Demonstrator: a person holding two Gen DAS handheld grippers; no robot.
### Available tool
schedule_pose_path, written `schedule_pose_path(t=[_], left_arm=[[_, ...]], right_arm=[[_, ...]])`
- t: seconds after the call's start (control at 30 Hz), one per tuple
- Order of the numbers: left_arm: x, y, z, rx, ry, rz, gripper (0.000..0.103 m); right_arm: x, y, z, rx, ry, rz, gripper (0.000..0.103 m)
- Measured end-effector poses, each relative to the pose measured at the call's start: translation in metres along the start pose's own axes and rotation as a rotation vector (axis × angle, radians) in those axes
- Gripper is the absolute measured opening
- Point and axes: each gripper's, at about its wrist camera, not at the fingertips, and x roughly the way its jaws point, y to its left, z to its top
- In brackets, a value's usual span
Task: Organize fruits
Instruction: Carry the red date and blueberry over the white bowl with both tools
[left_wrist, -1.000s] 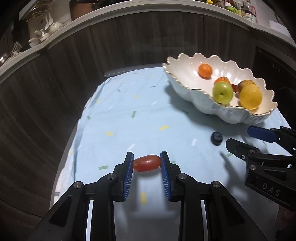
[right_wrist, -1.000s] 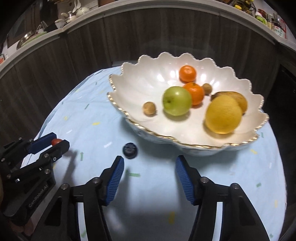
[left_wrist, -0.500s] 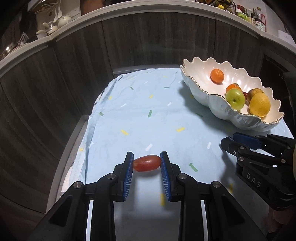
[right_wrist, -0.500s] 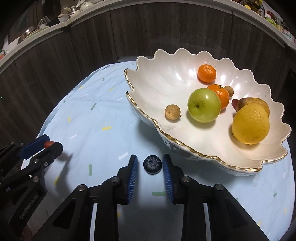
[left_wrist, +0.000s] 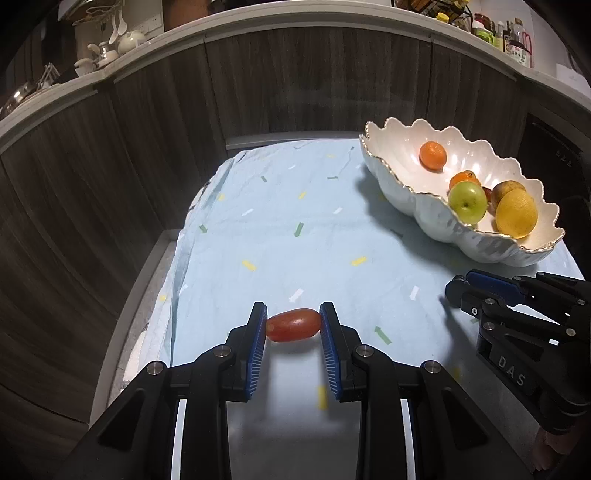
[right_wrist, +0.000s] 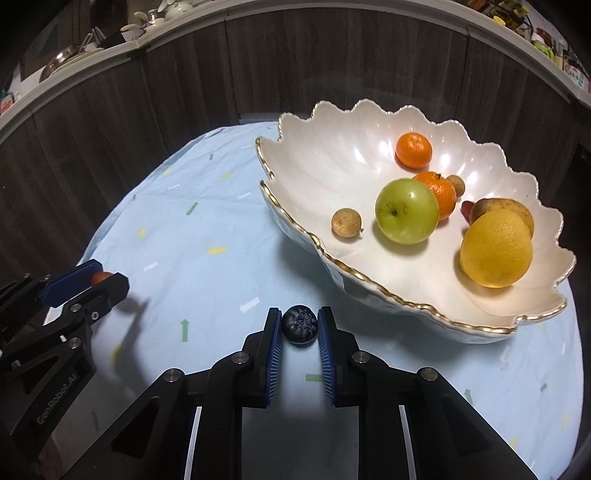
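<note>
My left gripper (left_wrist: 293, 323) is shut on a red cherry tomato (left_wrist: 293, 325), held above the light blue cloth (left_wrist: 295, 240). In the right wrist view the same gripper (right_wrist: 92, 282) sits at far left with the tomato (right_wrist: 100, 277) showing between its pads. My right gripper (right_wrist: 299, 325) is shut on a dark blueberry (right_wrist: 300, 324), just in front of the scalloped white bowl (right_wrist: 332, 155). In the left wrist view the right gripper (left_wrist: 461, 284) is at lower right; the berry is hidden there. The bowl (left_wrist: 391, 147) holds a green apple (right_wrist: 406, 210), two tangerines (right_wrist: 413, 150), a yellow citrus (right_wrist: 495, 253) and small brown fruits.
Dark wood cabinet fronts (left_wrist: 147, 147) curve round the table's far and left sides. A counter above carries crockery (left_wrist: 110, 48) and bottles (left_wrist: 509, 33). The cloth's left edge (left_wrist: 177, 266) ends at a grey table rim.
The right gripper closed from wide open onto the blueberry, which had lain loose on the cloth. The bowl now sits further right in both views. The left gripper kept its hold on the tomato.
</note>
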Motion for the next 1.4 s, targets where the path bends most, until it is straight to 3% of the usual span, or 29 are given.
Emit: schedule_pose_path(t=[0.5,0.93,1.4], left_arm=[[-0.036,-0.017,0.015,0.026,-0.062,-0.022,0.029],[-0.065,-0.052,0.047,0.076,-0.128,-0.06,0.029],[-0.069,-0.085,0.086,0.121,-0.17,-0.123,0.029]], right_arm=[[-0.059,-0.005,0.004,-0.011,-0.098,-0.002,0.021],[-0.104,-0.045,0.018,0.048,-0.18,-0.043,0.021],[-0.124,-0.086,0.033,0.1,-0.237,-0.069,0.021]])
